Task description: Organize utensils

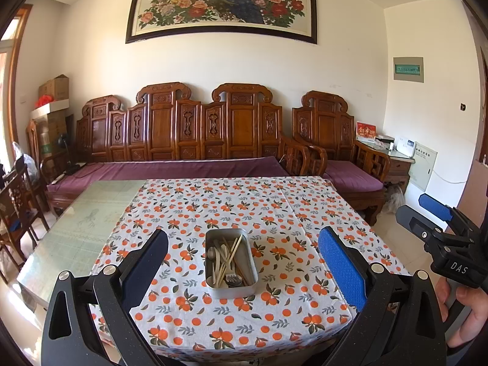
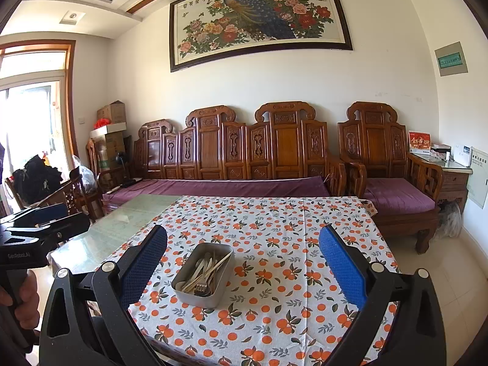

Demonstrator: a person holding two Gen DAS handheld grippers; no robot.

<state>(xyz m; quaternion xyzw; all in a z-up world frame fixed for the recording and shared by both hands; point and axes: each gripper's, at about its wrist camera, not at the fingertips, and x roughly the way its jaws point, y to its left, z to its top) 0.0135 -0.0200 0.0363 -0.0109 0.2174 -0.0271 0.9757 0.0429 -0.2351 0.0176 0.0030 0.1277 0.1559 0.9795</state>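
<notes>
Metal tin (image 1: pixel 231 261) lies lengthwise away from both spread-fingered grippers, utensils (image 1: pixel 227 259) inside seemingly mostly aligned lengthwise.

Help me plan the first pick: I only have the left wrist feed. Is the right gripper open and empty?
Observer: Yes. In the right wrist view the right gripper is open, with nothing between its fingers.
Operator: Where does the tin sit relative to it?
Observer: The metal tin lies ahead on the tablecloth, left of centre and nearer the gripper's left finger.
Operator: Is it squared up to that gripper?
Observer: No. From there its long side runs diagonally, with the near end pointing down-left.
</notes>
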